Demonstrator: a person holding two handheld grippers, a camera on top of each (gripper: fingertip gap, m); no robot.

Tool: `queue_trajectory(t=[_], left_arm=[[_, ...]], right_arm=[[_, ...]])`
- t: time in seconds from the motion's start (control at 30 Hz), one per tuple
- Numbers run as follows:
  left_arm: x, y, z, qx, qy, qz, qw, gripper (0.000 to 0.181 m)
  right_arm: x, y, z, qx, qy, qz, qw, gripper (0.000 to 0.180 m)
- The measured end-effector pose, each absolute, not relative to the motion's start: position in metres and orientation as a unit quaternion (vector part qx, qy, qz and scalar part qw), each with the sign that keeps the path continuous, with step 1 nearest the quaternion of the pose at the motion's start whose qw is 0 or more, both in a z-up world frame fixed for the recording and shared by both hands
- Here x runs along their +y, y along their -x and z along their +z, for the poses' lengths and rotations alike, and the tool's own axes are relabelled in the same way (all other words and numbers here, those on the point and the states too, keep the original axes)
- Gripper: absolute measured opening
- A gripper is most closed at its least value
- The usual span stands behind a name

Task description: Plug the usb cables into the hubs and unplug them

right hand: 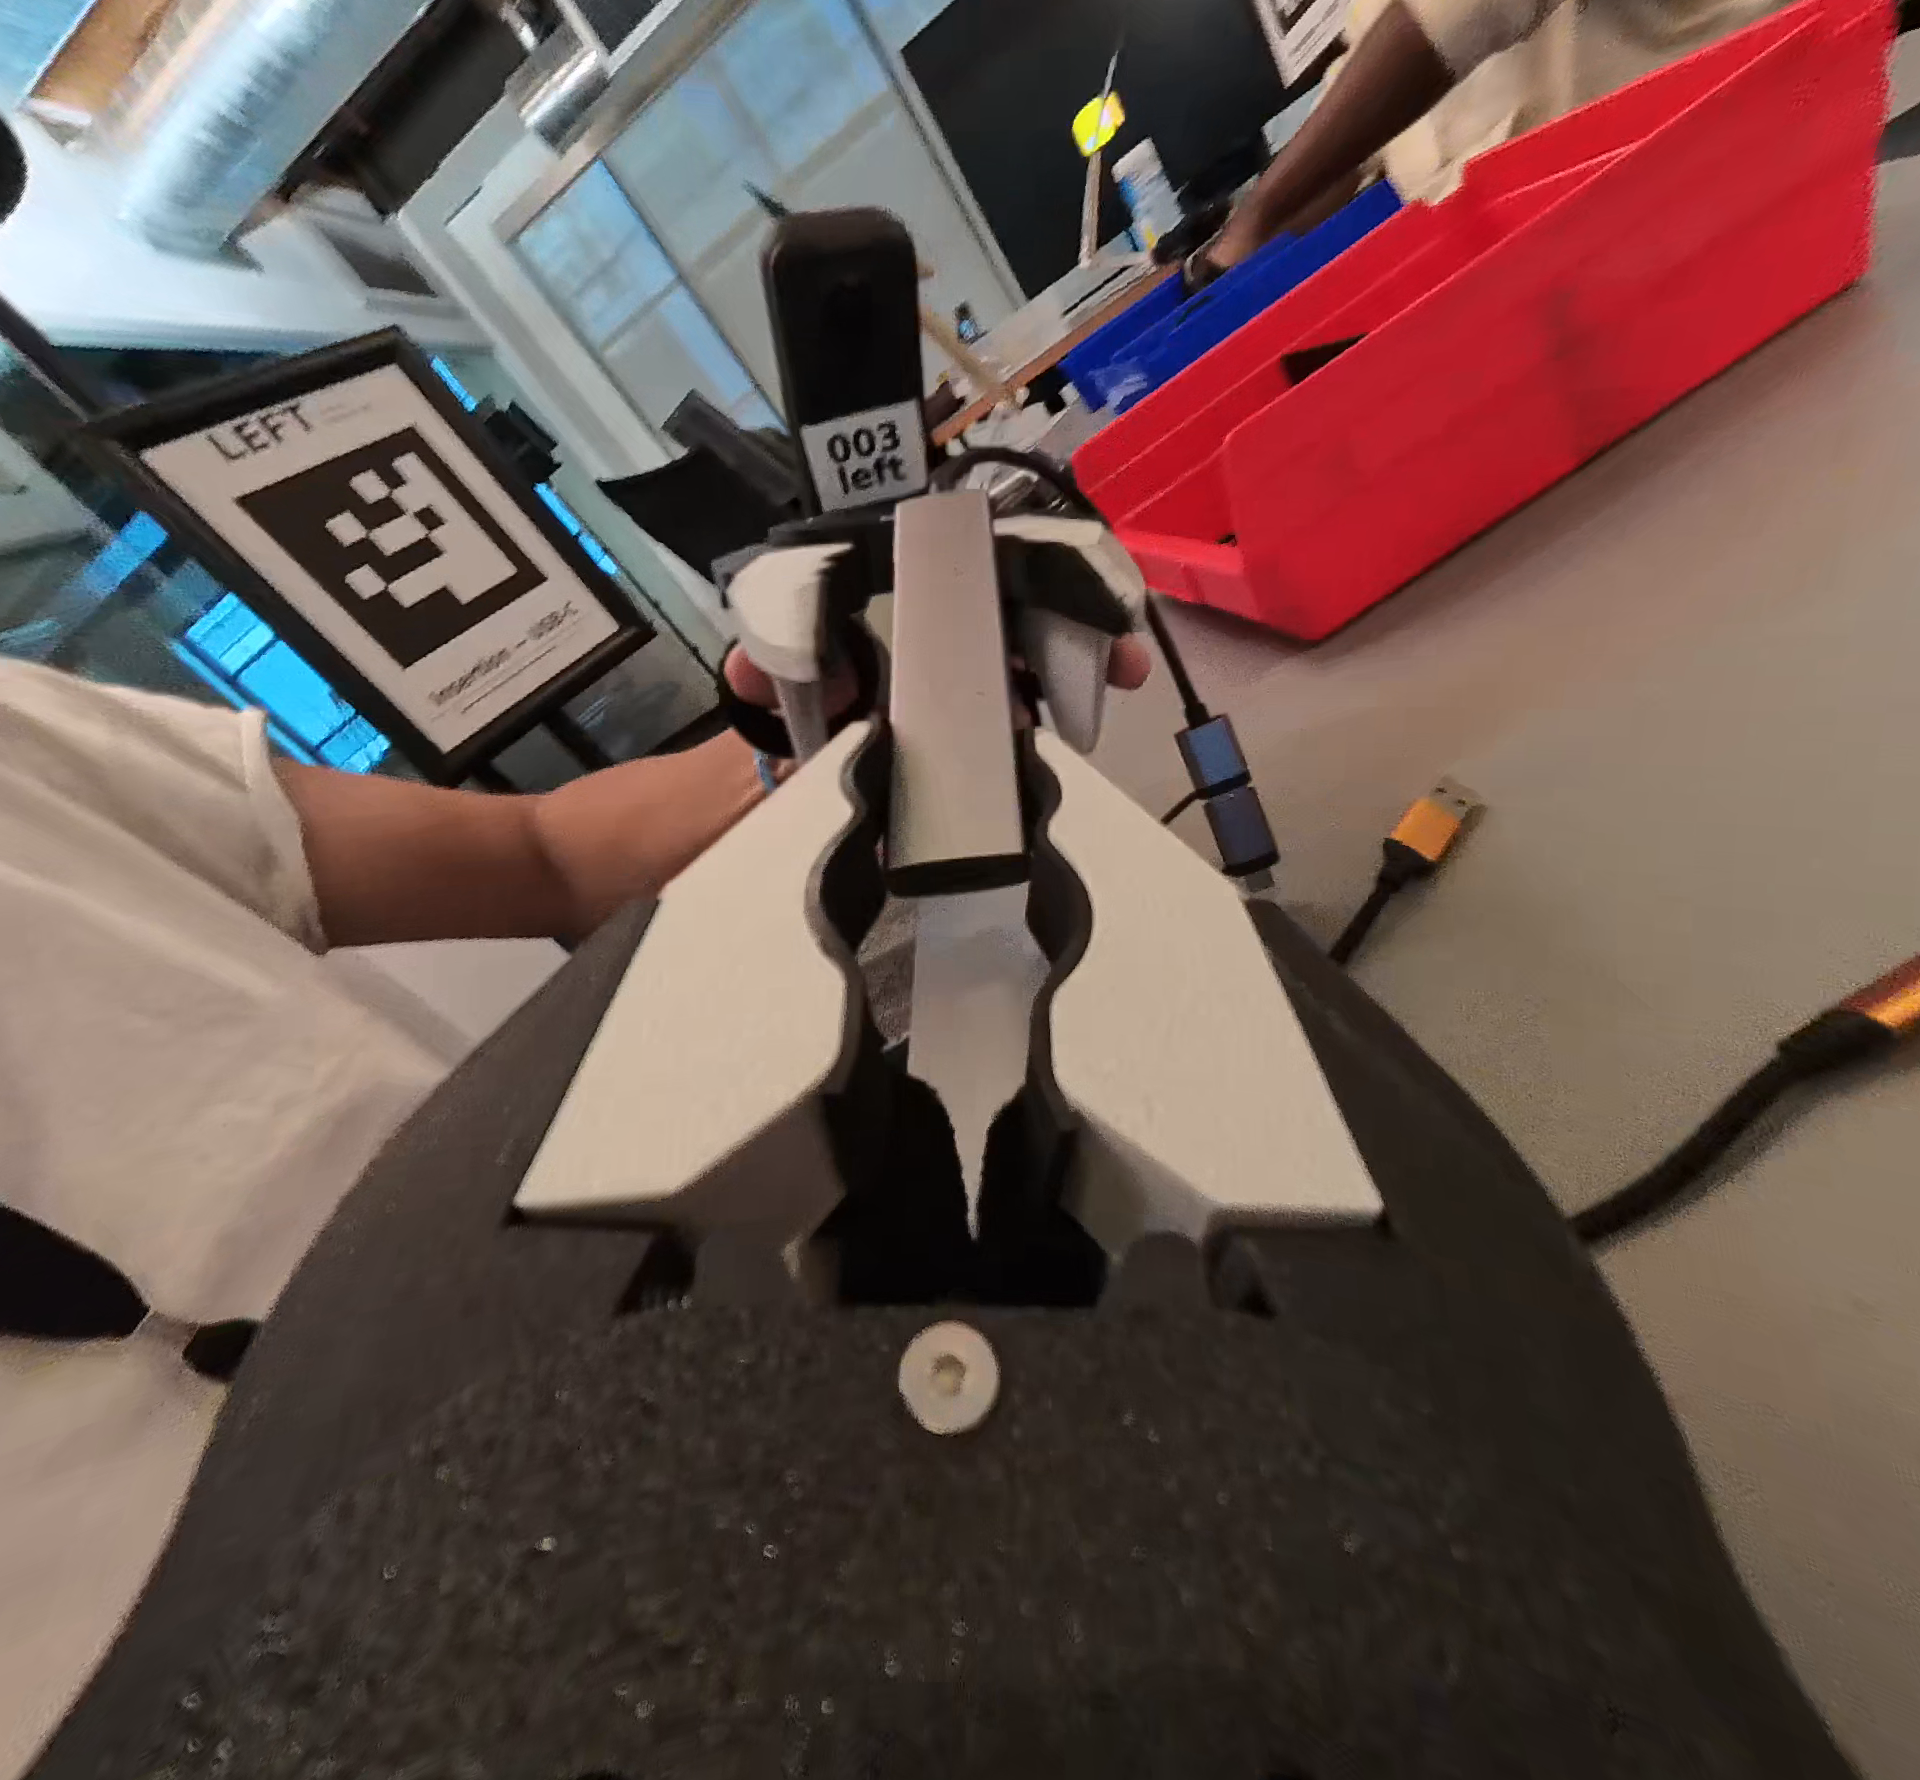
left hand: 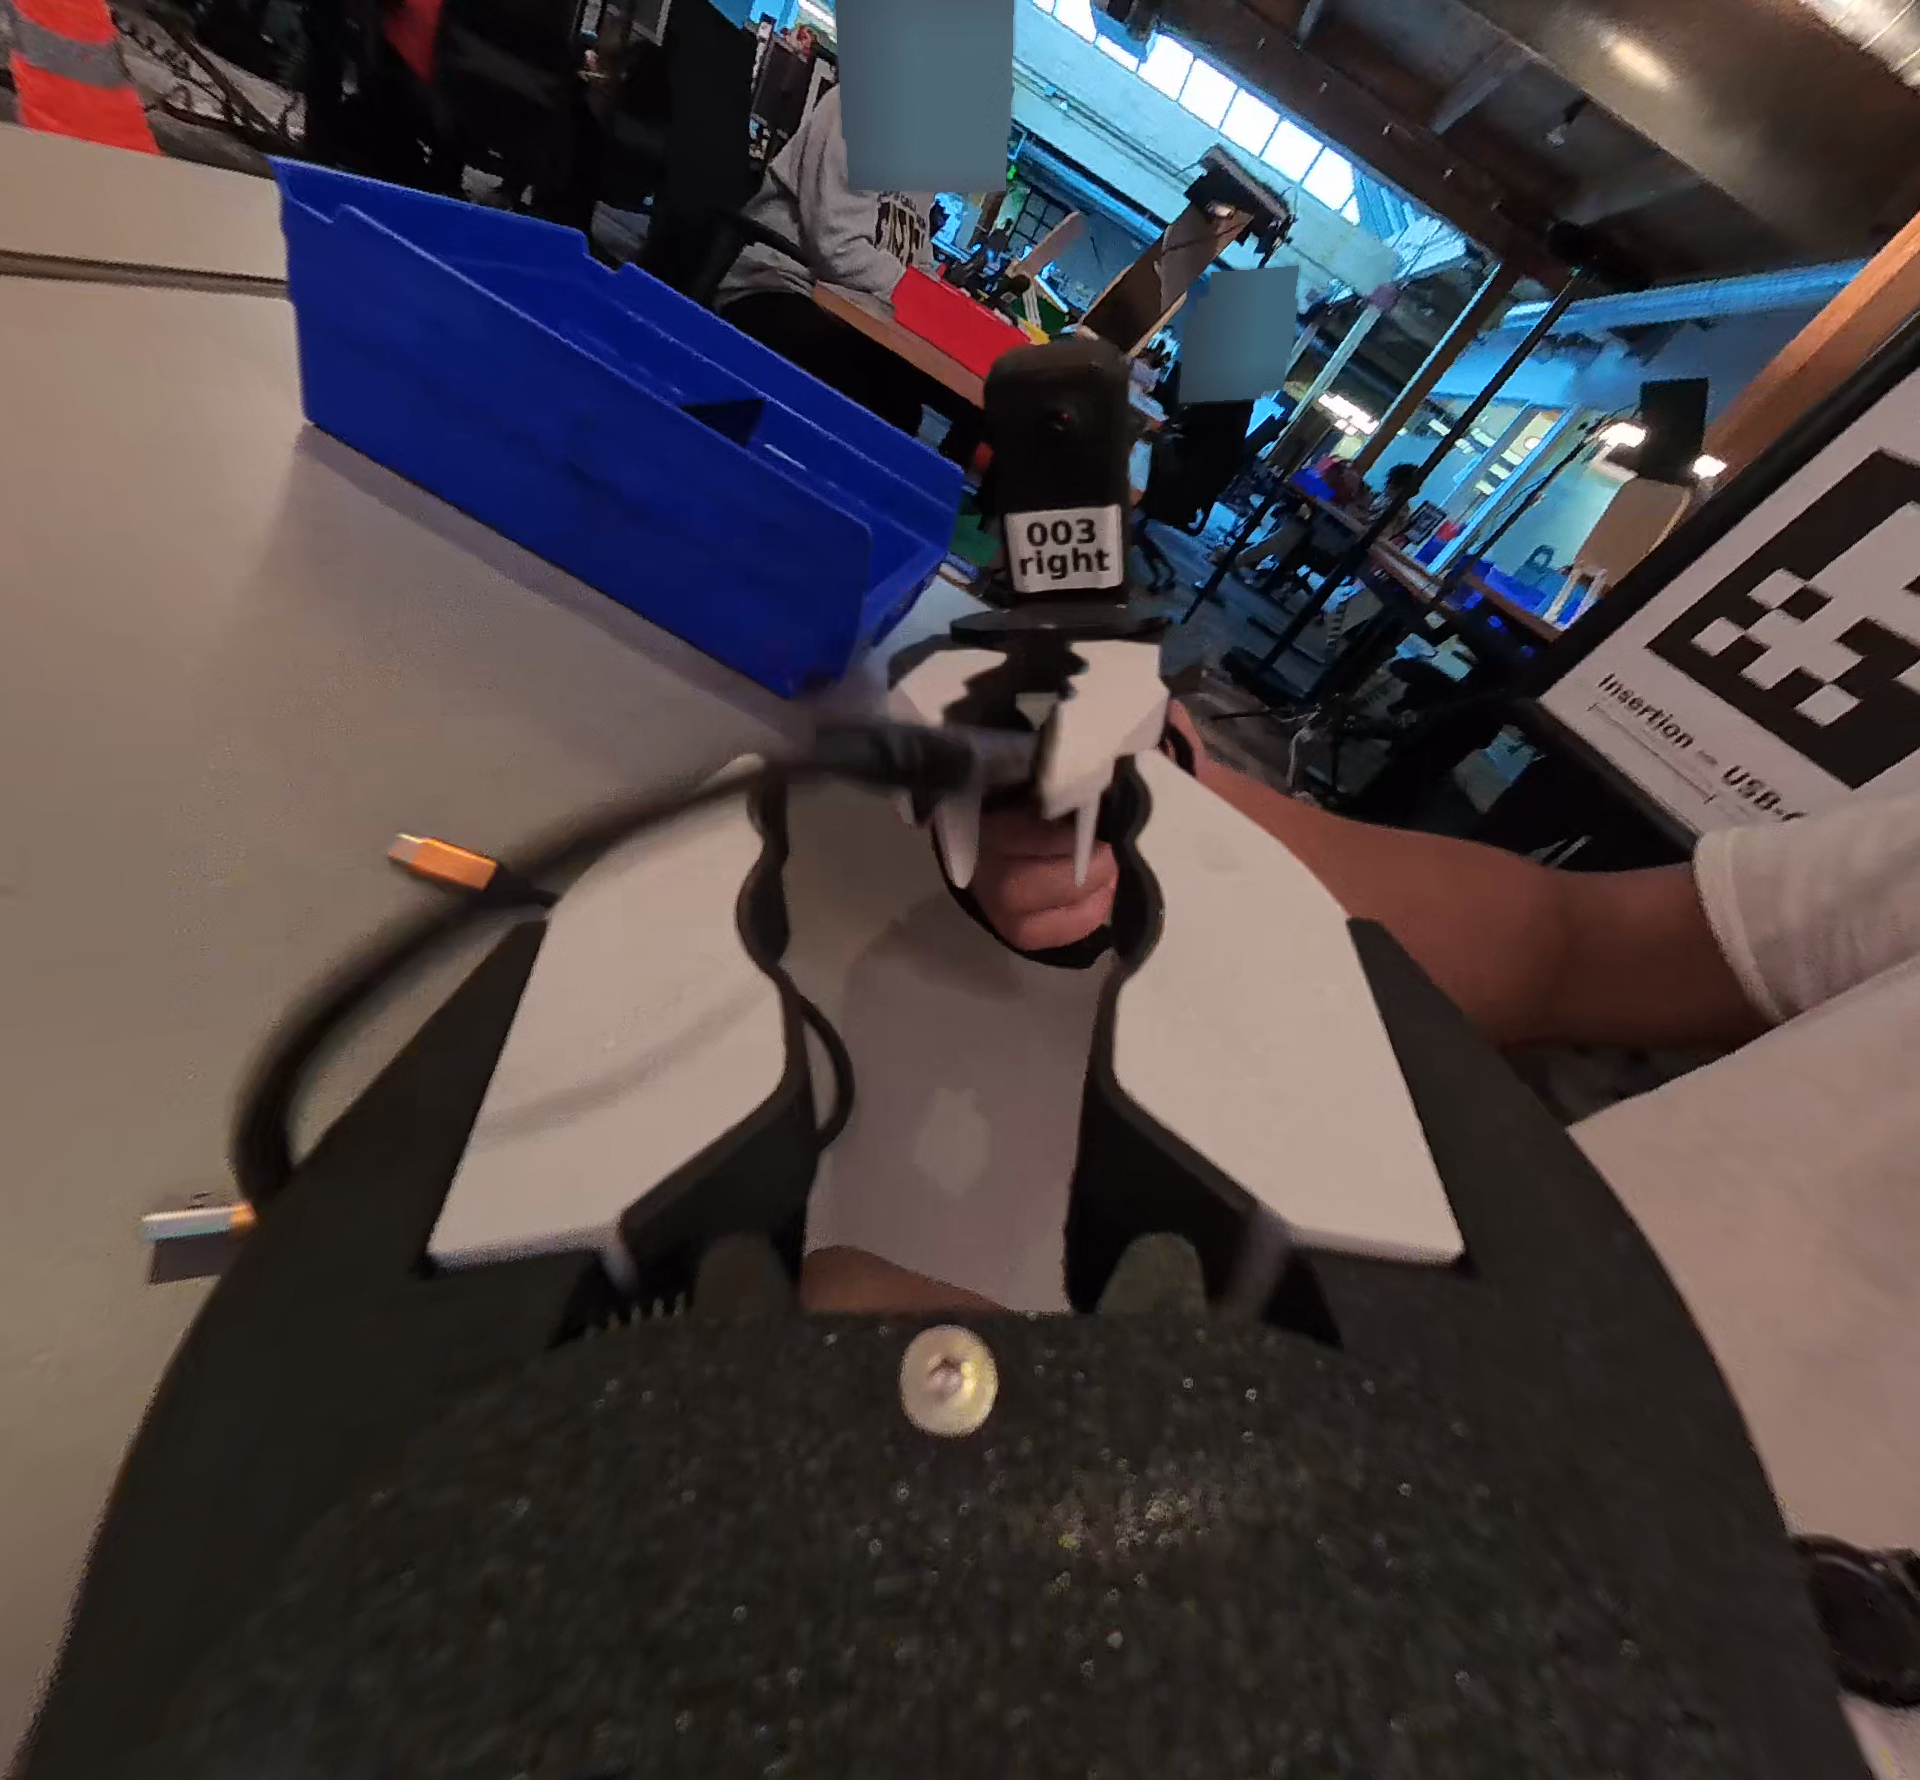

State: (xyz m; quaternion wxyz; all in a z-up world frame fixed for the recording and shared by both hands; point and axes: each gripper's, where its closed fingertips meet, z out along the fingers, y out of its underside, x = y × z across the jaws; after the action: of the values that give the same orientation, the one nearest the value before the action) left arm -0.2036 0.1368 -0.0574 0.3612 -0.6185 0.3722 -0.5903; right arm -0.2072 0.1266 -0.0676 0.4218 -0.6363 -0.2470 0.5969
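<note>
The right gripper (right hand: 956, 857) is clamped on the silver hub (right hand: 951, 691), holding it lifted above the table (right hand: 1558, 795). The left gripper (left hand: 940, 909) stands unclenched, holding nothing. The orange-ended USB cable (right hand: 1429, 821) lies loose on the table, right of the hub. Judged step: preparing insertion. Next move: the left gripper must collect a cable plug and align it with a hub port.

Each wrist camera looks closely along its jaws, facing the other, sharing the grey table (left hand: 208, 691).
</note>
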Motion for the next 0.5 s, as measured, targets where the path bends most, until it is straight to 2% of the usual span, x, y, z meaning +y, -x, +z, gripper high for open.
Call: queue_trajectory(t=[0.13,0.23,0.27,0.5], left_arm=[[0.134,0.213,-0.059,0.377,0.609,-0.602,0.353,0.041],[0.132,0.218,-0.057,0.367,0.602,-0.618,0.349,0.037],[0.130,0.219,-0.059,0.375,0.603,-0.616,0.343,0.027],[0.126,0.218,-0.073,0.414,0.611,-0.590,0.328,0.024]], right_arm=[[0.120,0.209,-0.071,-0.265,0.633,0.608,0.400,0.021],[0.118,0.208,-0.074,-0.266,0.632,0.617,0.386,0.021],[0.120,0.207,-0.074,-0.259,0.632,0.621,0.384,0.021],[0.125,0.201,-0.071,-0.235,0.627,0.640,0.377,0.021]])
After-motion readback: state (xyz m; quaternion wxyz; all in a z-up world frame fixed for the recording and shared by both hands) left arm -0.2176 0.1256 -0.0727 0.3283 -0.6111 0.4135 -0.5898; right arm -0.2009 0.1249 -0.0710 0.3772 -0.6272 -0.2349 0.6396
